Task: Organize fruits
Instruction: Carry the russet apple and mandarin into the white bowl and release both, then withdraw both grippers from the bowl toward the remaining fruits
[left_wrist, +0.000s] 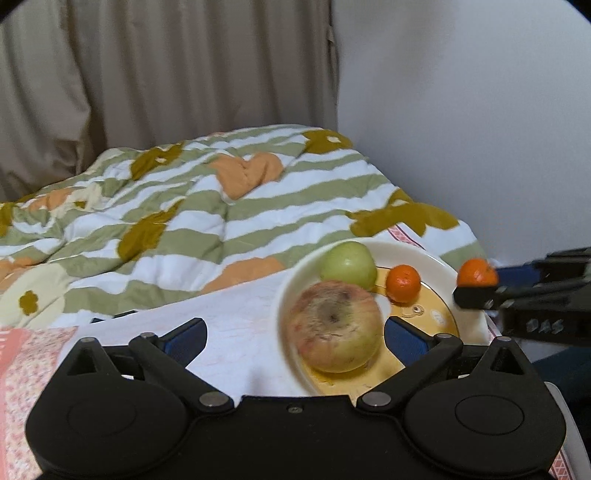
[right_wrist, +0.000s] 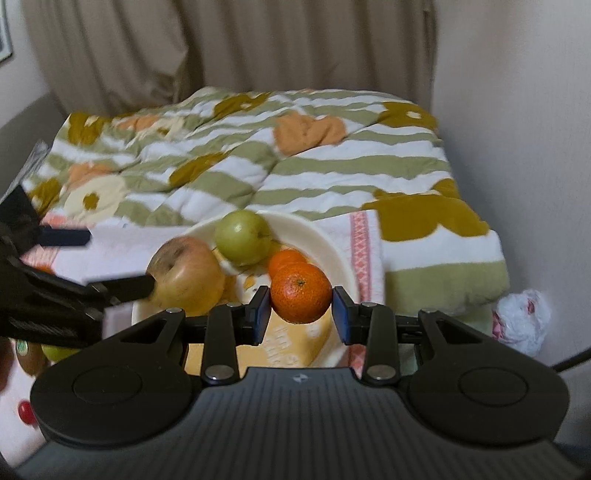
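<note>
Beige curtains and a pale wall stand behind a bed spread with a green-and-white striped quilt (left_wrist: 207, 206) with orange and mustard patches, and at its near edge sits a round cream plate with a yellow printed centre (right_wrist: 314, 232). On the plate lie a large blotchy red-yellow apple (left_wrist: 334, 326), a smooth green apple (left_wrist: 349, 264) and a small orange mandarin (left_wrist: 403, 282). The left gripper (left_wrist: 295, 339) has its jaws spread wide with nothing in them, the red-yellow apple resting free on the plate between the blue pads. The right gripper (right_wrist: 301, 314) holds a second orange mandarin (right_wrist: 301, 291) between its pads above the plate's near side. Released from up there, that mandarin would likely bounce and roll off the low rim, or knock its neighbour. Pulling the left gripper back carelessly could nudge the big apple off. Writing on the plate's centre is too blurred to read.
</note>
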